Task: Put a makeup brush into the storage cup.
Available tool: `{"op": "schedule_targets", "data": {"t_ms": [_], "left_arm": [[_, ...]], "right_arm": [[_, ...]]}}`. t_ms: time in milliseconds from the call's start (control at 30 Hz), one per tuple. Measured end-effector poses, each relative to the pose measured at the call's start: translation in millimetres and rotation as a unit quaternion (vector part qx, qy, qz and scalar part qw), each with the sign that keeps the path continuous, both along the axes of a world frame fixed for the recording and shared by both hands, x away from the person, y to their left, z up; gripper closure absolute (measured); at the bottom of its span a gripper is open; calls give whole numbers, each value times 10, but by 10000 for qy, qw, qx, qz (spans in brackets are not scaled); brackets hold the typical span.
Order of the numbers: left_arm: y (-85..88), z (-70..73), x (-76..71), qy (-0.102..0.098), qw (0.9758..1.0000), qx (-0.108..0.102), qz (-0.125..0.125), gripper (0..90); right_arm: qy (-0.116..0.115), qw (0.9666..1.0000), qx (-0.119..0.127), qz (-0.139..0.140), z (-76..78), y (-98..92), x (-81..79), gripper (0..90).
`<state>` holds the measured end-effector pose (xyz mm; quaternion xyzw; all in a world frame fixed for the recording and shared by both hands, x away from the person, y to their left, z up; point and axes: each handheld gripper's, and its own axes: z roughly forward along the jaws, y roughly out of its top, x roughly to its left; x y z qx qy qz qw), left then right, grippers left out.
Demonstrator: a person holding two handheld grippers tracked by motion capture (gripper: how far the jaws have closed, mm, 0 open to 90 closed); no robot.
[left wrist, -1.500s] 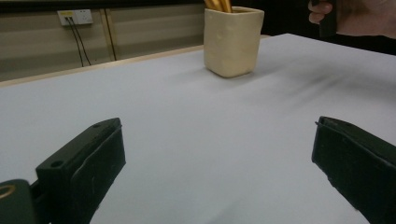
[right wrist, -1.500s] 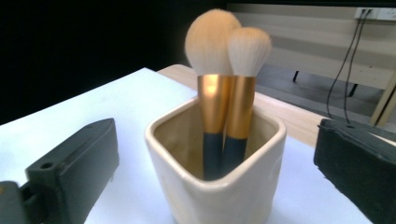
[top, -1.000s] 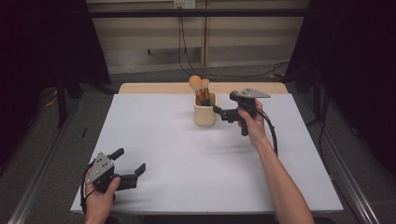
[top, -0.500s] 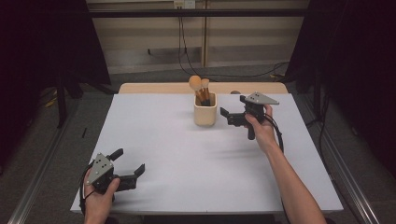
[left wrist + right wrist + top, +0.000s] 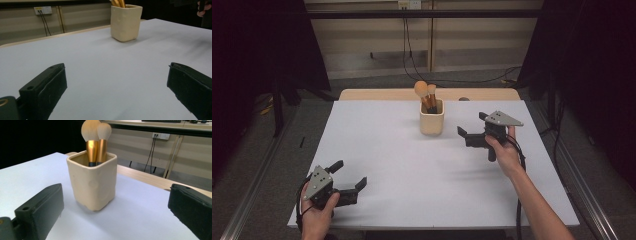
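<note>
Near the top middle of the high view, a cream cup (image 5: 432, 122) stands upright on the white table (image 5: 402, 165), with two brushes (image 5: 426, 95) sticking out, soft ends up, so they are easy to grab. At the right, the right tool (image 5: 472, 127) has just been opening; now its jaws are wide with nothing between them. It points at the cup but is apart from it. At the lower left, the left tool (image 5: 349, 175) rests low, open and empty, likely waiting.
</note>
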<state>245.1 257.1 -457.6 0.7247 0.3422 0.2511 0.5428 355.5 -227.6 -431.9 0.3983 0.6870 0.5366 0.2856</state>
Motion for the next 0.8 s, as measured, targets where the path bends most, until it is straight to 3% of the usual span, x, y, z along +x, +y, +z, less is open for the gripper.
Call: {"op": "schedule_targets", "data": {"t_ms": [300, 533, 800], "left_arm": [[-10, 16, -2, -28, 10000, -30, -35, 26], [-13, 27, -14, -68, 10000, -40, -18, 26], [-16, 20, -15, -52, 10000, -43, -25, 26]], "right_arm": [[104, 9998, 180, -35, -25, -120, -204, 0], [16, 9998, 182, -69, -37, -187, -393, 0], [156, 9996, 191, -152, -94, -293, -603, 0]]}}
